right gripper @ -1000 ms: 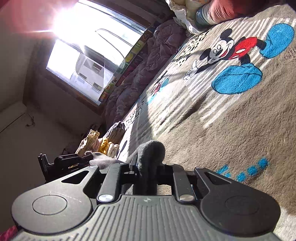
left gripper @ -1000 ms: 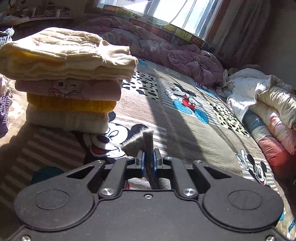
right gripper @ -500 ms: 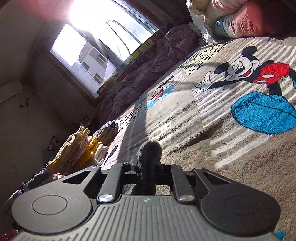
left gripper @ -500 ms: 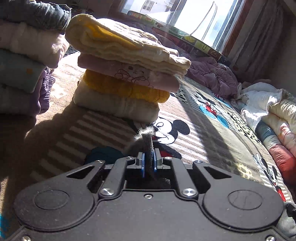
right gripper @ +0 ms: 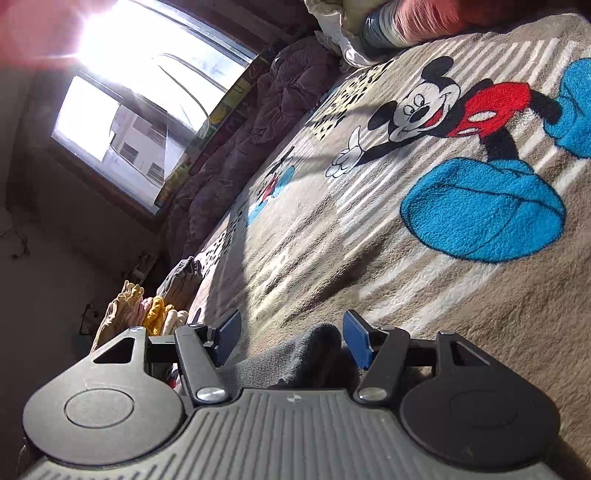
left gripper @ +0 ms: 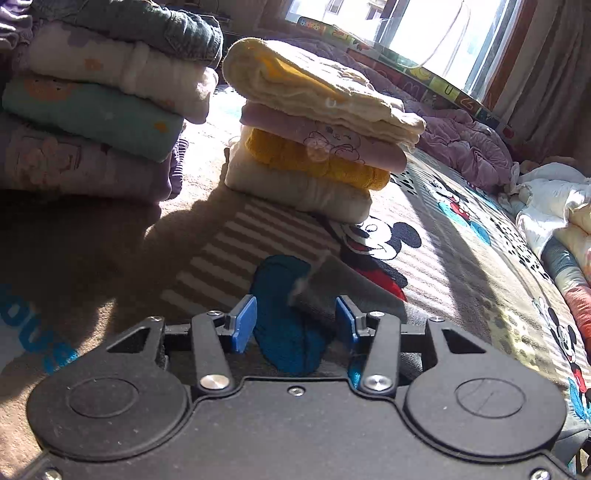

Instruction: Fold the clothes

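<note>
A dark grey garment (left gripper: 343, 284) lies on the cartoon-mouse blanket (left gripper: 461, 258), its edge resting loose between the blue pads of my left gripper (left gripper: 295, 321), which is open. In the right wrist view the same grey garment (right gripper: 295, 358) bunches low between the pads of my right gripper (right gripper: 291, 336), also open and not pinching it. A stack of folded clothes (left gripper: 317, 147), cream on top, then pink, yellow and white, stands just ahead of the left gripper. A second, taller folded stack (left gripper: 96, 110) is at the left.
Purple bedding (left gripper: 461, 147) is heaped under the window (left gripper: 424, 29). Unfolded white and pink items (left gripper: 554, 221) pile at the right edge. The right wrist view shows open blanket (right gripper: 406, 221) ahead and the folded stack (right gripper: 147, 314) small at the left.
Both grippers were shut on the grey garment and have now opened, leaving it lying on the blanket. The left gripper swung left toward the folded stacks and came lower.
</note>
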A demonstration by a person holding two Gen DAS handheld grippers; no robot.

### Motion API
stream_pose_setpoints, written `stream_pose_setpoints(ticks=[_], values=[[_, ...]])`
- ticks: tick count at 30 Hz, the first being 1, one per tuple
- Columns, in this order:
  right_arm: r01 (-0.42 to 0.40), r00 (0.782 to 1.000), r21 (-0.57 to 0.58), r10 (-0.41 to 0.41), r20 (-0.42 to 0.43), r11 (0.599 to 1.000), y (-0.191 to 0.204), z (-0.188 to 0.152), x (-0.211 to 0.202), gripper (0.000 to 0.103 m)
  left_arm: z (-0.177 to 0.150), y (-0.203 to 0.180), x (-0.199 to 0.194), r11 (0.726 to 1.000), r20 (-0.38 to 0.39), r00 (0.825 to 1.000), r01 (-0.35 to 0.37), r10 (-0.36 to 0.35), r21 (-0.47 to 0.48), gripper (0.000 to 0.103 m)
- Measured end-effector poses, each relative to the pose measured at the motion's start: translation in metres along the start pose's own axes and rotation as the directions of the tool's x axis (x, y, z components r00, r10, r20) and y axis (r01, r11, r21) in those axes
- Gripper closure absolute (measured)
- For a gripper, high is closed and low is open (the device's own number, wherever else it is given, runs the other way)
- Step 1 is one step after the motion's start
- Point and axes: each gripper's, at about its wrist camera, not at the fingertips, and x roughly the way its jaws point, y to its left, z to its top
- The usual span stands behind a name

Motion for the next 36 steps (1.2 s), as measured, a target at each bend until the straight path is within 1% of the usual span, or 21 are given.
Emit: stream_pose_setpoints(ticks=[2, 5, 6, 10, 13, 14, 15, 17, 19, 21, 22, 23, 25, 27, 28, 29, 30, 31, 33, 35, 36], values=[[-0.012, 1.000, 0.045, 0.012, 0.010, 0.999, -0.007, -0.004, -0.015, 0.042, -0.006, 0.010, -0.022, 0.999, 0.027, 1.000, 0.011, -0.010, -0.038, 0.054], [-0.029, 0.999, 0.083, 0.027, 0.019, 0.996, -0.008, -0.014, -0.036, 0.040, -0.026, 0.032, -0.052, 0.990, 0.056, 0.998, 0.030, -0.023, -0.136, 0.049], [-0.031, 0.999, 0.086, 0.029, 0.020, 0.996, -0.007, -0.018, -0.044, 0.039, -0.034, 0.041, -0.062, 0.983, 0.067, 0.997, 0.041, -0.030, -0.178, 0.047], [-0.023, 1.000, 0.034, 0.023, -0.013, 0.999, 0.005, -0.040, -0.066, 0.039, -0.065, 0.072, -0.088, 0.948, 0.094, 0.995, 0.056, -0.028, -0.312, 0.046], [-0.021, 0.998, 0.001, 0.021, -0.056, 1.000, 0.015, -0.063, -0.077, 0.041, -0.082, 0.086, -0.089, 0.920, 0.066, 0.996, 0.087, -0.067, -0.381, 0.045], [-0.018, 0.997, -0.011, 0.017, -0.072, 1.000, 0.019, -0.071, -0.078, 0.042, -0.086, 0.088, -0.087, 0.914, 0.056, 0.996, 0.089, -0.073, -0.395, 0.045], [-0.008, 0.996, -0.025, 0.006, -0.086, 1.000, 0.023, -0.078, -0.076, 0.046, -0.089, 0.090, -0.086, 0.909, 0.047, 0.996, 0.094, -0.082, -0.406, 0.045], [0.013, 0.993, -0.057, -0.019, -0.115, 0.998, 0.033, -0.094, -0.069, 0.049, -0.094, 0.091, -0.084, 0.893, 0.037, 0.993, 0.116, -0.111, -0.434, 0.045], [0.027, 0.993, -0.081, -0.036, -0.113, 0.996, 0.038, -0.104, -0.062, 0.050, -0.098, 0.089, -0.083, 0.886, 0.032, 0.991, 0.128, -0.128, -0.445, 0.045], [0.051, 0.994, -0.104, -0.060, -0.087, 0.993, 0.043, -0.111, -0.057, 0.051, -0.103, 0.085, -0.082, 0.887, 0.028, 0.990, 0.134, -0.136, -0.442, 0.045], [0.062, 0.995, -0.107, -0.070, -0.073, 0.992, 0.045, -0.113, -0.054, 0.054, -0.105, 0.083, -0.081, 0.888, 0.027, 0.990, 0.134, -0.136, -0.440, 0.045], [0.069, 0.996, -0.086, -0.074, -0.056, 0.994, 0.043, -0.114, -0.053, 0.057, -0.108, 0.081, -0.081, 0.889, 0.026, 0.990, 0.135, -0.137, -0.438, 0.045], [0.086, 0.996, -0.047, -0.088, -0.028, 0.995, 0.037, -0.113, -0.050, 0.070, -0.111, 0.076, -0.078, 0.892, 0.030, 0.989, 0.143, -0.144, -0.429, 0.045], [0.099, 0.995, -0.044, -0.100, -0.008, 0.994, 0.036, -0.114, -0.045, 0.076, -0.115, 0.070, -0.075, 0.895, 0.036, 0.988, 0.152, -0.151, -0.419, 0.046], [0.105, 0.994, -0.046, -0.105, 0.000, 0.993, 0.036, -0.115, -0.042, 0.076, -0.116, 0.067, -0.072, 0.900, 0.041, 0.988, 0.153, -0.149, -0.409, 0.047], [0.106, 0.994, -0.063, -0.106, 0.003, 0.992, 0.038, -0.115, -0.039, 0.076, -0.116, 0.065, -0.070, 0.905, 0.046, 0.989, 0.150, -0.143, -0.398, 0.048], [0.107, 0.994, -0.083, -0.107, 0.003, 0.991, 0.040, -0.116, -0.036, 0.076, -0.116, 0.064, -0.067, 0.915, 0.054, 0.990, 0.142, -0.131, -0.379, 0.053], [0.105, 0.994, -0.100, -0.105, 0.002, 0.989, 0.042, -0.116, -0.034, 0.077, -0.116, 0.062, -0.063, 0.926, 0.062, 0.992, 0.129, -0.114, -0.354, 0.055], [0.084, 0.996, -0.106, -0.086, -0.008, 0.991, 0.042, -0.114, -0.033, 0.079, -0.116, 0.060, -0.057, 0.944, 0.076, 0.994, 0.105, -0.085, -0.313, 0.073], [0.054, 0.999, -0.069, -0.054, -0.002, 0.996, 0.039, -0.109, -0.040, 0.080, -0.115, 0.060, -0.054, 0.948, 0.083, 0.994, 0.099, -0.078, -0.301, 0.078], [0.039, 0.999, -0.054, -0.039, 0.009, 0.998, 0.038, -0.105, -0.046, 0.080, -0.114, 0.061, -0.056, 0.946, 0.091, 0.992, 0.113, -0.089, -0.302, 0.085]])
